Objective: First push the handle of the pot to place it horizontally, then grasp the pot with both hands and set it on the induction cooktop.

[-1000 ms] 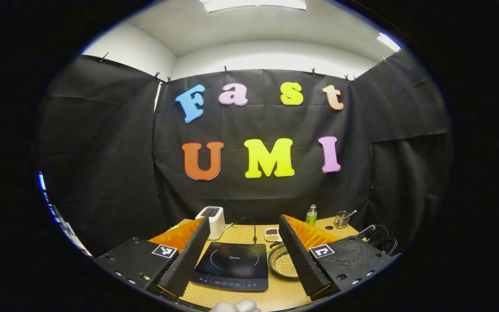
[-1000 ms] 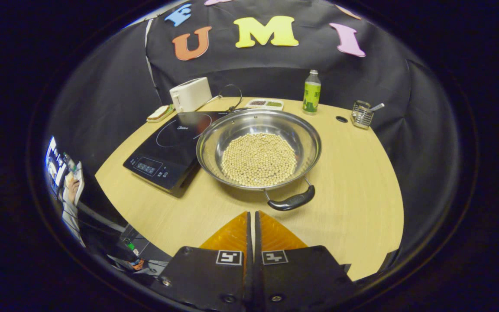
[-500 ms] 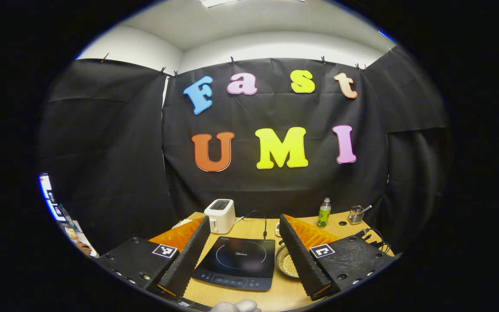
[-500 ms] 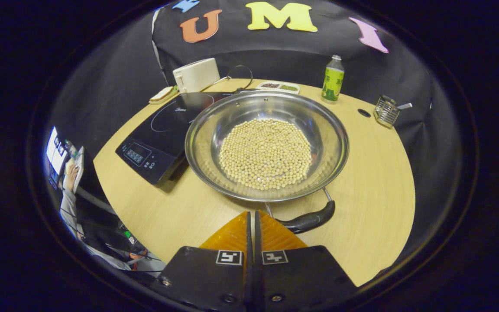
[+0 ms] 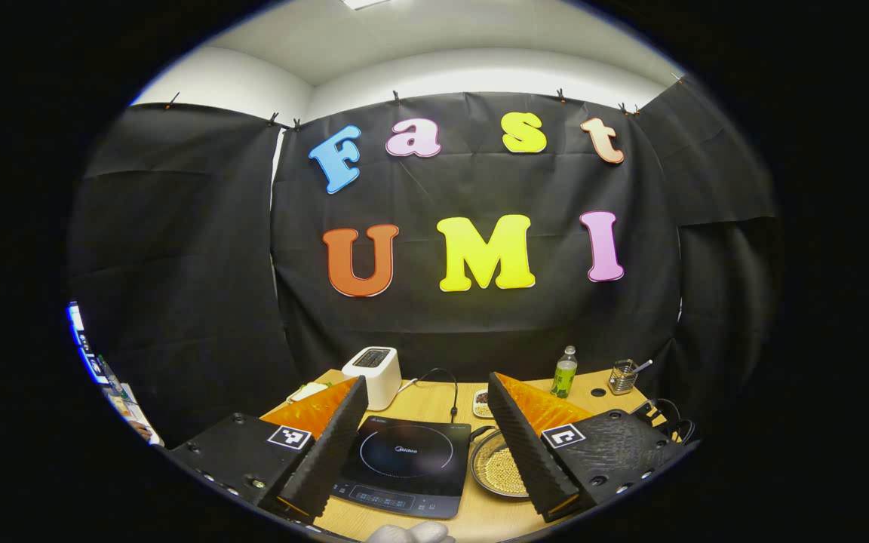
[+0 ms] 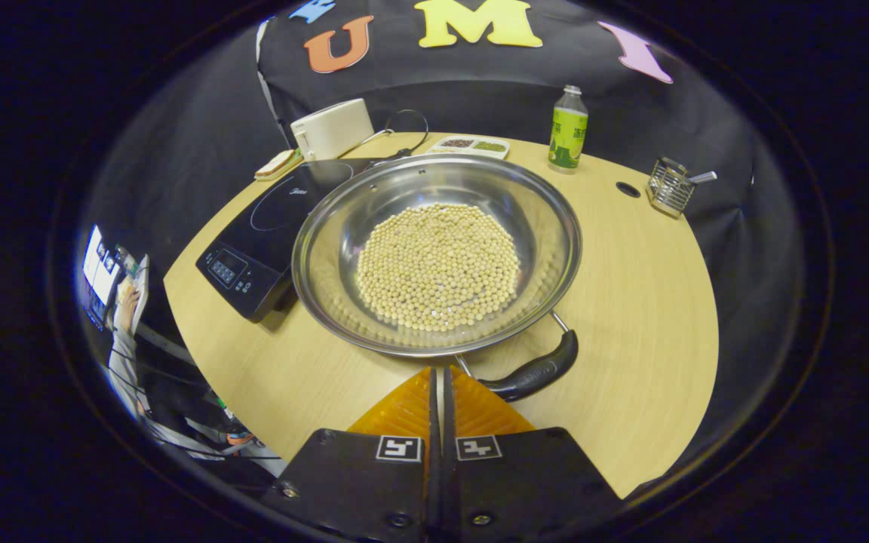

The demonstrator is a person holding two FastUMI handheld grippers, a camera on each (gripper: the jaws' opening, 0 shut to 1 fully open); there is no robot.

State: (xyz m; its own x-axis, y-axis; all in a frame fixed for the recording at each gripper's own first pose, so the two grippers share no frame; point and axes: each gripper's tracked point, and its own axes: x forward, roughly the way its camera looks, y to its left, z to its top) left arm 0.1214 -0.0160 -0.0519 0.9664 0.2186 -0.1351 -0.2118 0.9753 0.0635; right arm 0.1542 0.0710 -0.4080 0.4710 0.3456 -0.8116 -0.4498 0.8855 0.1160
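Observation:
A wide steel pot (image 6: pixel 329 249) holding pale round beans sits on the wooden table (image 6: pixel 631 302), right of the black induction cooktop (image 6: pixel 268 226). Its near black handle (image 6: pixel 532 371) points toward the front right. My right gripper (image 6: pixel 438 373) is shut, its tips just left of that handle and close to the pot's near rim. In the left gripper view the cooktop (image 5: pixel 404 464) lies between the spread fingers of my left gripper (image 5: pixel 425 381), which is open and held high above the table. The pot (image 5: pixel 483 467) shows partly behind its right finger (image 5: pixel 525 445).
At the table's back stand a white toaster (image 6: pixel 331 128), a sandwich (image 6: pixel 277 162), a small divided dish (image 6: pixel 472 145), a green bottle (image 6: pixel 568 128) and a wire holder (image 6: pixel 667 187). A cable loops behind the cooktop. A person sits at far left (image 6: pixel 121 332).
The right gripper has come closer to the pot's near rim and handle. The left gripper view has shifted slightly; its fingers stay open.

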